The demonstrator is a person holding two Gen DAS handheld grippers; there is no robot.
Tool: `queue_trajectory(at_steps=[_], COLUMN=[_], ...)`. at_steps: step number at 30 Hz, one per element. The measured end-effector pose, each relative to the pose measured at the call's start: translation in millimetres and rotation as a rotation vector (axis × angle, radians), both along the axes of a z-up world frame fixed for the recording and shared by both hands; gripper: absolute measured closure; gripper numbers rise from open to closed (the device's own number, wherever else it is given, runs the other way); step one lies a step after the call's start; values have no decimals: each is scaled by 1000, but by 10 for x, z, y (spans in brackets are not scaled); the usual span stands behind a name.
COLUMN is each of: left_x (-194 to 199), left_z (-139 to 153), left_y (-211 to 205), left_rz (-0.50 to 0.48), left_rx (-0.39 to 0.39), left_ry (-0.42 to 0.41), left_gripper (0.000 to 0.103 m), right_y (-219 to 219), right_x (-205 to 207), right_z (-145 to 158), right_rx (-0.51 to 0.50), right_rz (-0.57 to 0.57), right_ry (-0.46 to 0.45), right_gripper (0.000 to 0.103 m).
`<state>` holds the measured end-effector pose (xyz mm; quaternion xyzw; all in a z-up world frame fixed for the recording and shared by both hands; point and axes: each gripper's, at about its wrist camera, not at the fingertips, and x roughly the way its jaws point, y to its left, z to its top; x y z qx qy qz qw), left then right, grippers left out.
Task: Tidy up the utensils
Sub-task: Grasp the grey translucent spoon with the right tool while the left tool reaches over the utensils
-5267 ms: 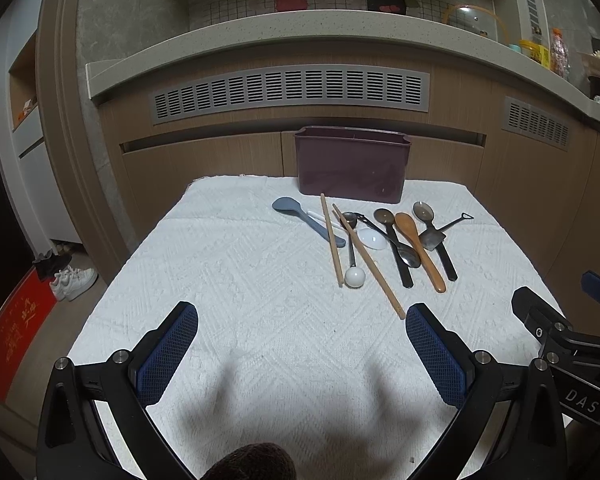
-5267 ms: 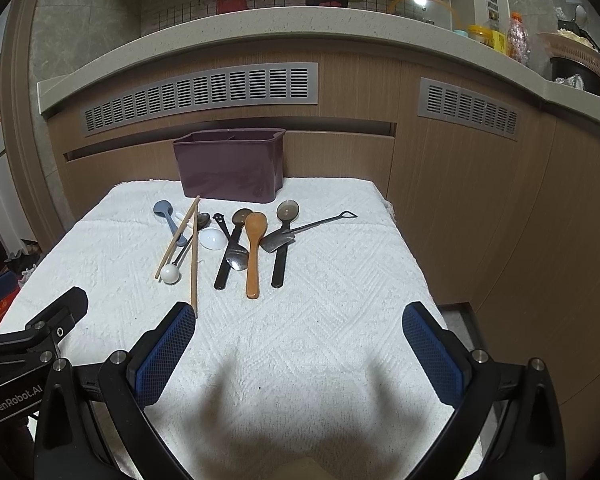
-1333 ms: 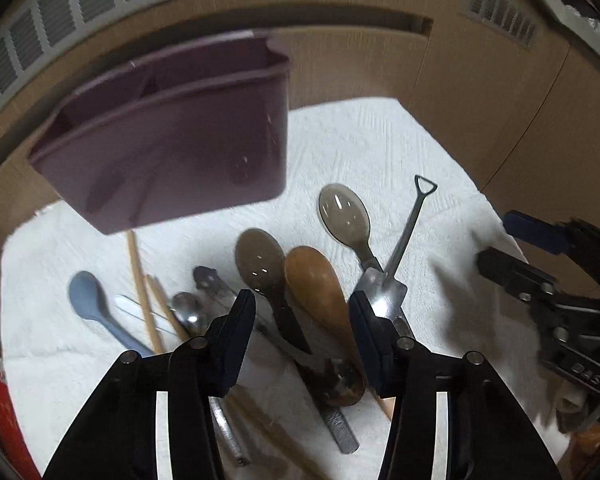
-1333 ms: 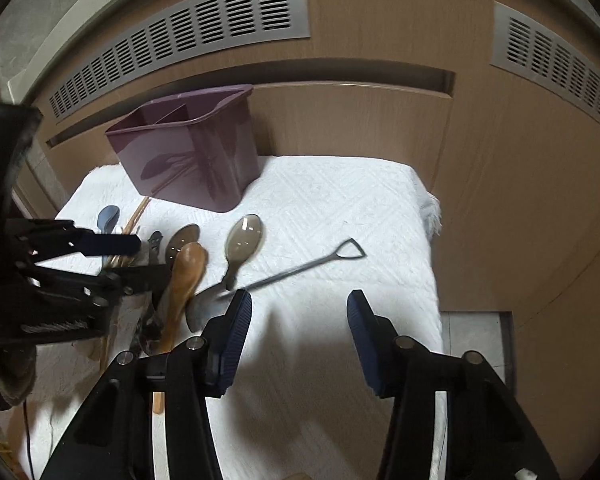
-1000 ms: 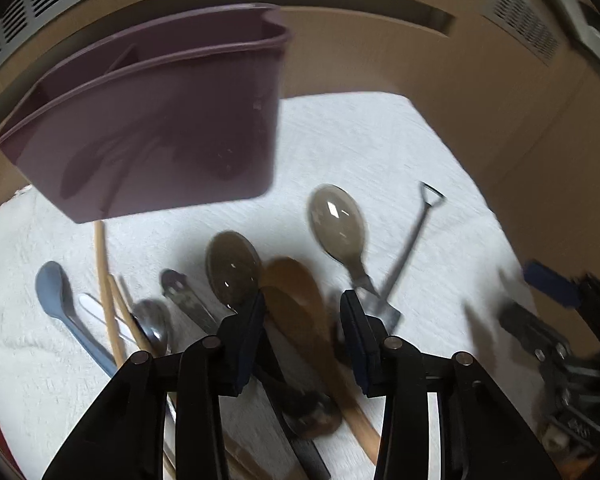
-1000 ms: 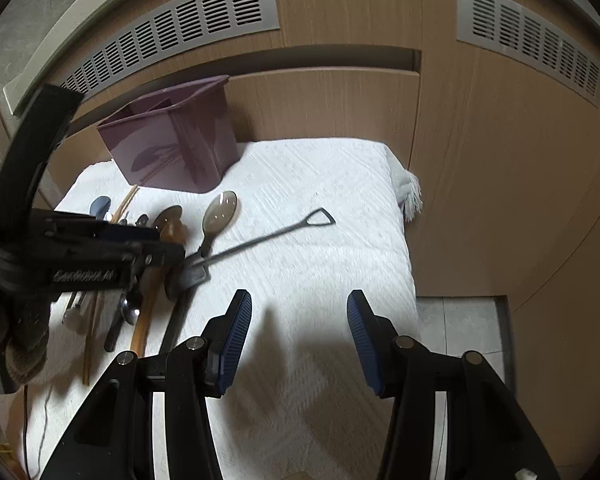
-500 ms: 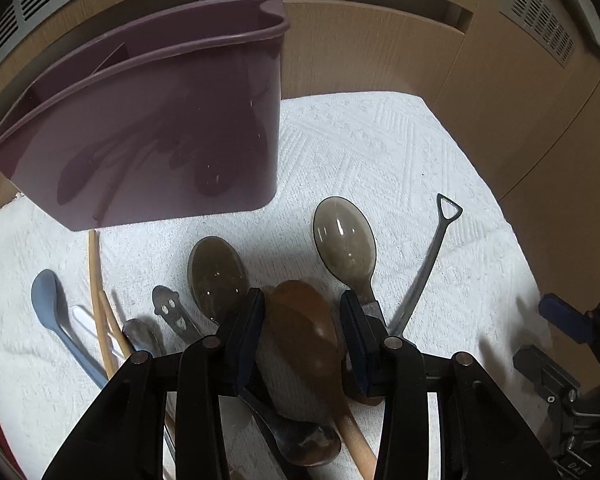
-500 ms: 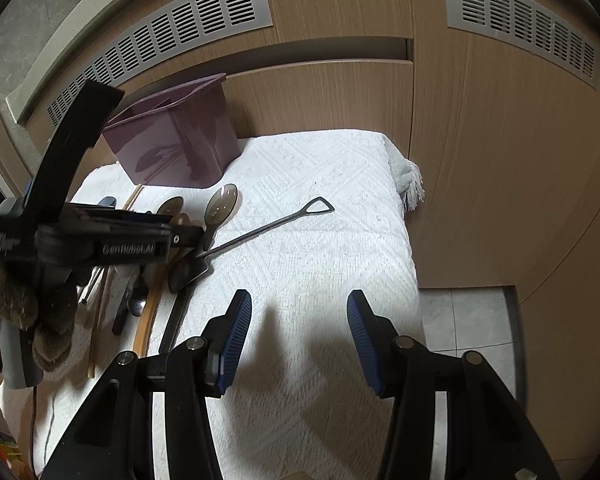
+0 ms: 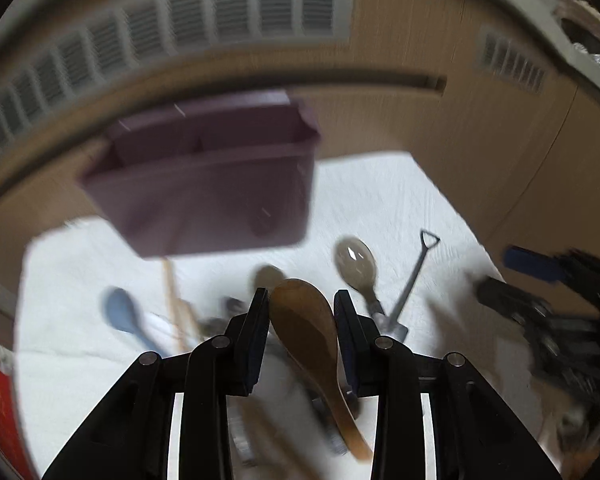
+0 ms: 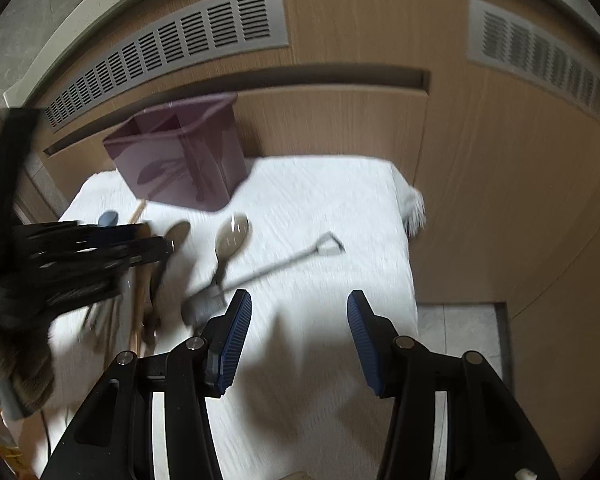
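Observation:
A brown wooden spoon (image 9: 304, 320) sits bowl-first between the pads of my left gripper (image 9: 301, 300), lifted off the cloth; the jaws are closing on it. The same gripper shows as a blur at the left of the right wrist view (image 10: 156, 240). Beyond it stands the purple utensil holder (image 9: 204, 192) (image 10: 180, 160), upright with dividers. My right gripper (image 10: 298, 308) is open over bare cloth, nothing between its fingers. On the cloth lie a translucent grey spoon (image 9: 356, 260) (image 10: 232, 236) and a shovel-shaped metal spoon (image 9: 414, 280) (image 10: 276, 268).
A blue spoon (image 9: 120, 314), wooden chopsticks (image 9: 172, 292) and dark utensils lie left of the held spoon. The white cloth (image 10: 332, 200) ends at a wooden cabinet front behind and drops off at the right to the floor (image 10: 456, 320).
The left gripper narrowed onto the wooden spoon's bowl and rose with it, tipping up toward the purple holder. The right gripper rose a little; its opening is unchanged.

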<state>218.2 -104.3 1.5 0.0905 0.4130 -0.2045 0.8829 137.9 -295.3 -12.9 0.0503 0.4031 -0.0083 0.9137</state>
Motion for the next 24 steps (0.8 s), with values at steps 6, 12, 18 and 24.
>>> queue_trajectory(at_steps=[6, 12, 18, 24], left_x=[-227, -358, -371, -434], left_z=[245, 256, 224, 255], left_y=[512, 913, 1051, 1154], left_rz=[42, 63, 73, 57], left_rx=[-42, -93, -137, -207], left_ry=[-79, -70, -78, -69], left_gripper=[70, 70, 73, 83], right_y=[108, 340, 486, 607], right_x=[659, 1049, 1200, 1243], right_z=[26, -234, -454, -509], right_rx=[150, 80, 31, -19], right_rz=[39, 32, 10, 11], right_ry=[112, 218, 274, 269], right_gripper=[55, 55, 54, 47])
